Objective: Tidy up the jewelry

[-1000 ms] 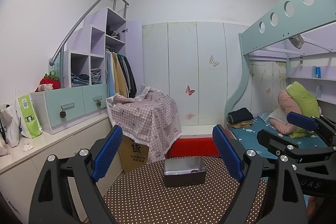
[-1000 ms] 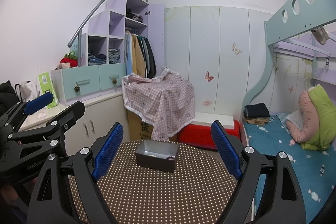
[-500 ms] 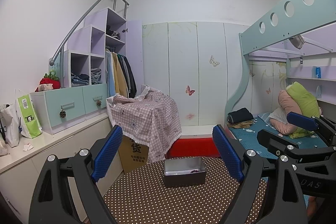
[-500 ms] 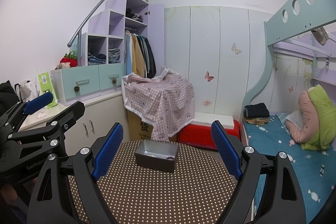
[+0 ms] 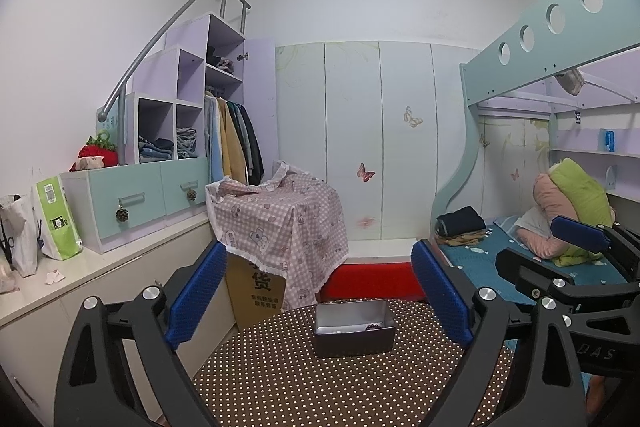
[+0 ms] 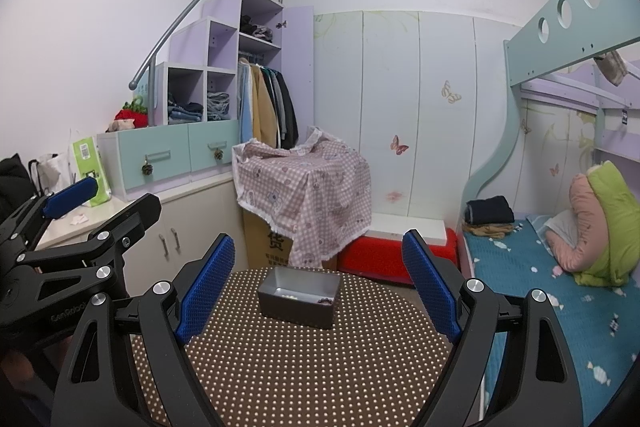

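A grey metal box (image 5: 353, 329) stands on the far part of a round table with a brown dotted cloth (image 5: 304, 379); it also shows in the right wrist view (image 6: 298, 302). Small jewelry pieces lie inside: a dark beaded piece (image 5: 374, 326) and a pale one (image 6: 289, 295). My left gripper (image 5: 318, 297) is open and empty, held above the table's near side. My right gripper (image 6: 318, 289) is open and empty too, beside it. Each gripper shows at the edge of the other's view.
A cardboard box under a pink checked cloth (image 5: 280, 223) stands behind the table, with a red box (image 5: 372, 279) next to it. A white counter with drawers (image 5: 132, 199) runs along the left. A bunk bed (image 6: 560, 267) is on the right.
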Tool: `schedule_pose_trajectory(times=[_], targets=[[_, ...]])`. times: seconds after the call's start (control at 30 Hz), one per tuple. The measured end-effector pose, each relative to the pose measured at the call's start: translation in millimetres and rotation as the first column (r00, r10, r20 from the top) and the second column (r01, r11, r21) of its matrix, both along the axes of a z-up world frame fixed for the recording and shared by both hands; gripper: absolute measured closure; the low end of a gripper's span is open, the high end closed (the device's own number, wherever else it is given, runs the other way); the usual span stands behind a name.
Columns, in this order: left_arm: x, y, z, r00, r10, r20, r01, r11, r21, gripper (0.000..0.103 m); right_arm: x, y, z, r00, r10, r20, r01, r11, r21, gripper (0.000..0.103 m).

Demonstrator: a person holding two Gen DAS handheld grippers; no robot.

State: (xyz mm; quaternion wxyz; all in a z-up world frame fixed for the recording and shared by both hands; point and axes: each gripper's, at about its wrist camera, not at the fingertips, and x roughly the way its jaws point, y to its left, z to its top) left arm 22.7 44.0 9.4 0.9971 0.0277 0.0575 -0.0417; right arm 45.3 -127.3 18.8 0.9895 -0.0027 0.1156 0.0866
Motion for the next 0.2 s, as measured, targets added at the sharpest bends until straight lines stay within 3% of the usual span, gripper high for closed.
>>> schedule_pose_trajectory(times=[0.2], targets=[[1.6,-2.7,-1.3,1.000,-0.003,-0.010,0.003,1.000,0.001,0.012,-0.8,-3.2,-2.0,1.000,-0.001,-0.003,0.001,1.000,0.001,0.020]])
